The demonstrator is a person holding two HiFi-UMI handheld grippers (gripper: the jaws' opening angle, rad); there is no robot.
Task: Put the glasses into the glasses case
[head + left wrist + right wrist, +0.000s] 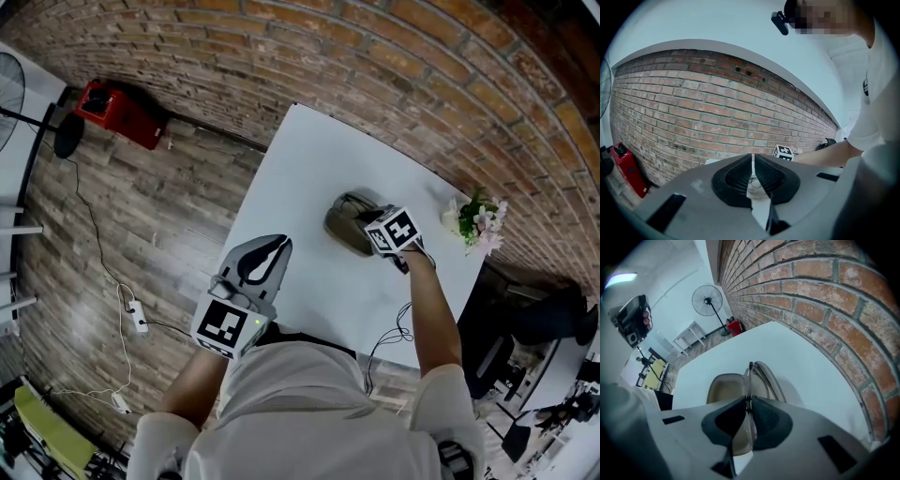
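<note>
An olive glasses case (pixel 345 225) lies open on the white table (pixel 309 159), right of centre. My right gripper (pixel 370 228) hovers at the case, shut on the clear-framed glasses (pixel 750 375). In the right gripper view the thin frame stands on edge between the jaws, just over the case's tan inside (pixel 725 386). My left gripper (pixel 272 247) rests over the table's near left edge, apart from the case. Its jaws (pixel 753 165) are shut with nothing between them. The right gripper's marker cube (pixel 783 151) shows beyond them.
A small bunch of flowers (pixel 478 223) stands at the table's right corner. A red box (pixel 117 111) sits on the wooden floor by the brick wall. A cable and power strip (pixel 138 317) lie on the floor at left. A standing fan (pixel 708 298) is farther off.
</note>
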